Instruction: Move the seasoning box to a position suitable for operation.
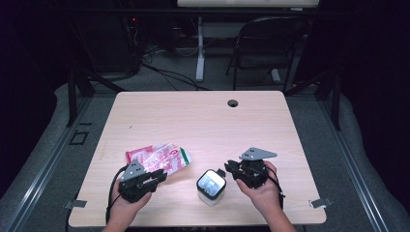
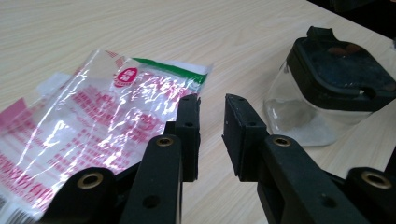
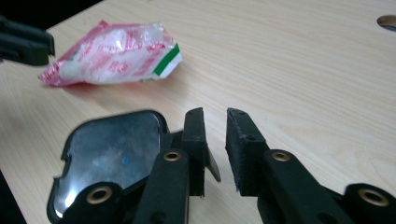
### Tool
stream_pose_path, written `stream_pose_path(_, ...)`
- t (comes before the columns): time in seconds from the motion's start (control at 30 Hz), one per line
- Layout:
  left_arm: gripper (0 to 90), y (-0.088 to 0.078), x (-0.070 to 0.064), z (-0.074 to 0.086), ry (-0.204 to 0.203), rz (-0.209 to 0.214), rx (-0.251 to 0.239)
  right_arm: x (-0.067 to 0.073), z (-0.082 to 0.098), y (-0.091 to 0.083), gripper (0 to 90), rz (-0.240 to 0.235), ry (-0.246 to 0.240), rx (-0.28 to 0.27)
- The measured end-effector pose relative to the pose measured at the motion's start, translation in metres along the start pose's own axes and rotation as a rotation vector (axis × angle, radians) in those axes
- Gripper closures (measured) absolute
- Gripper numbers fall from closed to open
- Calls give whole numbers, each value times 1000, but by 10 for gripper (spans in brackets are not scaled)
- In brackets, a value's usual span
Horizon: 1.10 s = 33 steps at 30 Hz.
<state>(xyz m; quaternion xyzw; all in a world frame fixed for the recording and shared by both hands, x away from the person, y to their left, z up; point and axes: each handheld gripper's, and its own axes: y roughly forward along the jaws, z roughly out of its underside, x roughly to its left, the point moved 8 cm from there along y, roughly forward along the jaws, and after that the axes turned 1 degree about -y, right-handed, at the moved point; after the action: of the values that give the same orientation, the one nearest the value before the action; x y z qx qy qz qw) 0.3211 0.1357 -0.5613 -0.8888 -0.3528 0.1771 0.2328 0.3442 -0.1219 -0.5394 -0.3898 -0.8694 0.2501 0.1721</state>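
While the clear container with the black lid (image 1: 211, 186) stood near the front edge of the wooden table (image 1: 203, 116), a person's two hands held a gripper on either side of it. The left gripper (image 1: 162, 176) hung to the left of the container, over the near end of a crinkled red-and-white plastic packet (image 1: 157, 158) with a green stripe, which lay flat on the table just left of and a little behind the container. In the left gripper view the jaws stood close together with a narrow gap, nothing between them, and the packet (image 2: 93, 121) lay beneath and to the left of them, while the container (image 2: 327, 88) stood to the right, apart from the pads. The right gripper (image 1: 228, 167) sat just right of the container, its jaws pointing toward the lid. In the right gripper view those jaws also showed a narrow empty gap, with the glossy black lid (image 3: 112, 149) just to their left; whether the left jaw touched its rim could not be told. A round cable hole (image 1: 233, 103) lay far behind the container.
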Motion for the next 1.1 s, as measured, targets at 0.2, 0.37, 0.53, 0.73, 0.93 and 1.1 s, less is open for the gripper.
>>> stream_pose_path(0.2, 803, 12, -11, -3, 0, 20, 17, 3, 4, 0, 819, -28, 23, -21)
stream_pose_path(0.37, 852, 21, -25, -4, 17, 42, 31, 8, 9, 4, 828, -40, 4, -10)
stream_pose_path(0.53, 887, 28, -39, -6, 39, 66, 44, 11, 8, 11, 838, -27, -10, -13)
stream_pose_path(0.73, 889, 34, -54, -5, 48, 103, 63, 13, 10, 15, 853, -32, -7, 0)
stream_pose_path(0.93, 900, 40, -66, 2, 87, 128, 102, 13, 11, 14, 865, -39, 4, -11)
stream_pose_path(1.1, 900, 43, -71, 5, 97, 134, 115, 13, 11, 14, 869, -43, 11, -16)
